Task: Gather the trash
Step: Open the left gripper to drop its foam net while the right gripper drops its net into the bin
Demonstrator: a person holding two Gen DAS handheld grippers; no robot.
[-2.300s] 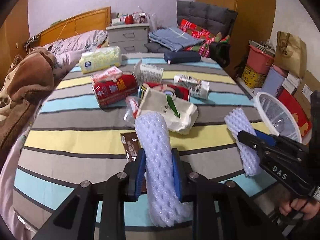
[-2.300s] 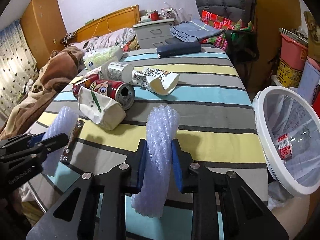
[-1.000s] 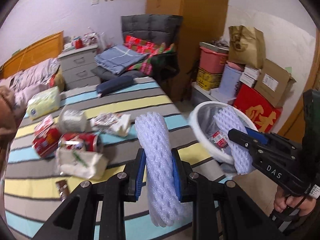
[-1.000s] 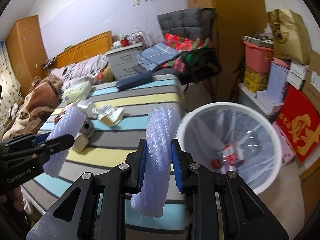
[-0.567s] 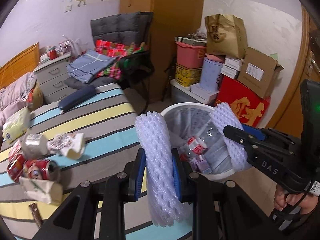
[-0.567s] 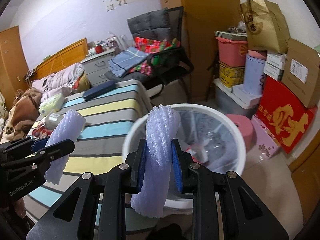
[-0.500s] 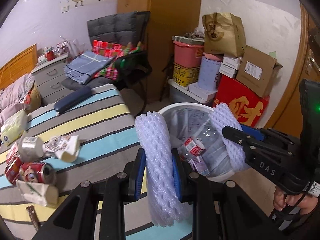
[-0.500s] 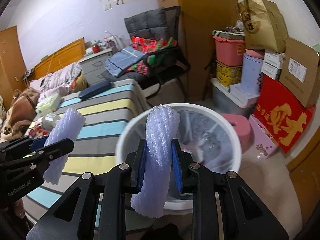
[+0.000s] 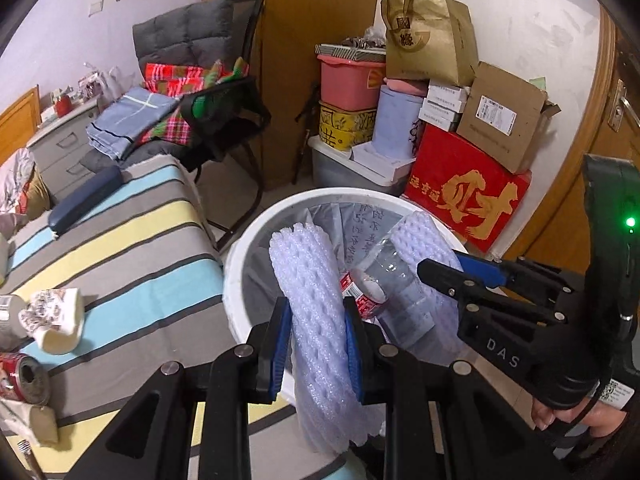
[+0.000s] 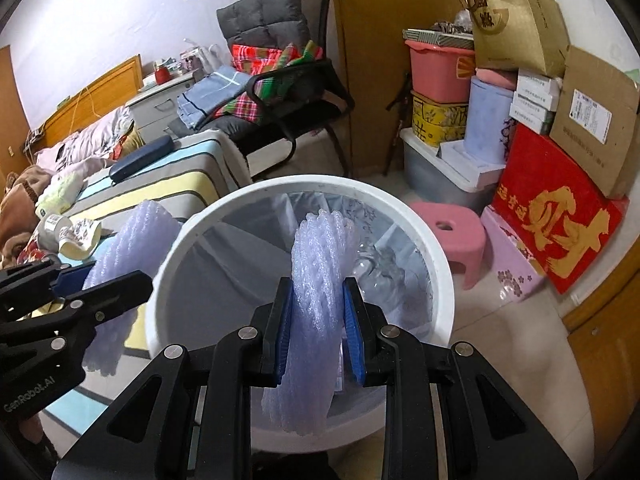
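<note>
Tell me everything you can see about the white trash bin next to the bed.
The trash bin is round, white and plastic-looking, with a thick rim, lined with a translucent bag. It stands upright on the floor beside the striped bed. Inside lies a clear plastic bottle with a red label. Two white foam nets, one in the left gripper and one in the right gripper, are held at its opening.

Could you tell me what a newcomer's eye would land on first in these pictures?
Probably the two white foam nets: the left claw is shut on one foam net, the right claw on the other foam net, both at the white trash bin. A clear plastic bottle lies inside it. Behind, the red box with gold lettering stands out.
</note>
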